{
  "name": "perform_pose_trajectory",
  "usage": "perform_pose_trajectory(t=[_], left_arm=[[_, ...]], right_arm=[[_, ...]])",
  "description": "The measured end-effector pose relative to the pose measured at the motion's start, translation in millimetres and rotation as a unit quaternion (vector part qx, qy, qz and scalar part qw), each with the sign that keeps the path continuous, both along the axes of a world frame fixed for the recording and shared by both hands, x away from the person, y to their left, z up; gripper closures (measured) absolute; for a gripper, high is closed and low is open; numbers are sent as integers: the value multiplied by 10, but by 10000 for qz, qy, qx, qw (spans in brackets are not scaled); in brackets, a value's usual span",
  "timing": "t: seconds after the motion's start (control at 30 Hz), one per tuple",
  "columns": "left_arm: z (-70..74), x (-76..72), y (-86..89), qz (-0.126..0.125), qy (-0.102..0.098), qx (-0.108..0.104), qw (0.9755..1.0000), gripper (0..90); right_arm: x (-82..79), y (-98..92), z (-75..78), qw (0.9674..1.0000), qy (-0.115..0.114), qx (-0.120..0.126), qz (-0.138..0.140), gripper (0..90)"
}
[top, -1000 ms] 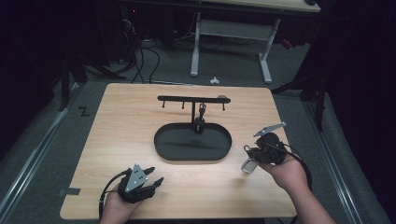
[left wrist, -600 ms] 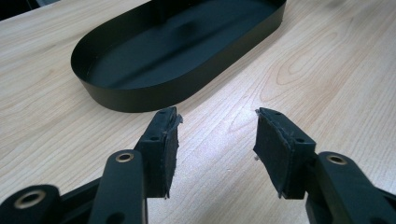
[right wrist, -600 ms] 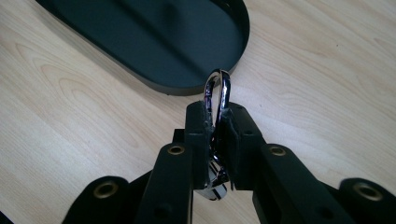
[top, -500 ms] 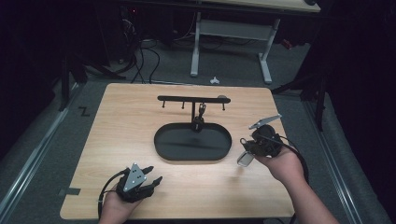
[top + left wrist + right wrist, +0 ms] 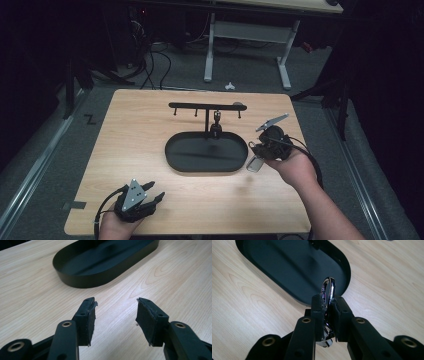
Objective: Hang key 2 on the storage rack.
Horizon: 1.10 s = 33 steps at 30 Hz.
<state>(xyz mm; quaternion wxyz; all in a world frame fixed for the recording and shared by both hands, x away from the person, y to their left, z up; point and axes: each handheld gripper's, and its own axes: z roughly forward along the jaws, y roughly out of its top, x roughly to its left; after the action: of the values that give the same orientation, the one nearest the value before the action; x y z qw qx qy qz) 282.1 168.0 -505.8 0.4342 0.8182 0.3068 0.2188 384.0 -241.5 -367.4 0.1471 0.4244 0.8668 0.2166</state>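
Observation:
A shiny metal snap clip (image 5: 328,287) is pinched between the pads of my right gripper (image 5: 327,300), its rounded end sticking out past the tips. In the high view my right gripper (image 5: 254,154) hovers at the right end of the black oval tray (image 5: 172,160), with the clip (image 5: 255,164) hanging below it. A black stand with a hook bar (image 5: 207,106) rises from the tray's far side. My left gripper (image 5: 156,191) rests low near the table's front left, open with nothing between its pads (image 5: 88,317), pointing at the tray (image 5: 82,280).
The wooden table (image 5: 125,130) has its front edge just behind my left hand. A small dark item (image 5: 216,122) hangs by the stand's post. Beyond the table stand a white desk frame (image 5: 250,35) and cables on the floor.
My right hand, clip still in its grip, has moved away from the person and slightly left, rising toward the tray's right end. The left gripper has stayed put.

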Motion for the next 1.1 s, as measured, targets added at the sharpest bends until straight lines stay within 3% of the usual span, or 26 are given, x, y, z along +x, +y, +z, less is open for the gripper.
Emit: perform_pose_trajectory(t=[0.63,0.83,1.1], left_arm=[[-14,-107,187,280,30,-16,9996,494],[-16,-105,207,287,68,15,9996,493],[-20,-105,211,283,81,13,9996,494]], right_arm=[[377,258,353,9992,-357,120,135,807],[554,286,371,9991,-383,145,77,807],[709,272,250,9990,-392,197,4,803]])
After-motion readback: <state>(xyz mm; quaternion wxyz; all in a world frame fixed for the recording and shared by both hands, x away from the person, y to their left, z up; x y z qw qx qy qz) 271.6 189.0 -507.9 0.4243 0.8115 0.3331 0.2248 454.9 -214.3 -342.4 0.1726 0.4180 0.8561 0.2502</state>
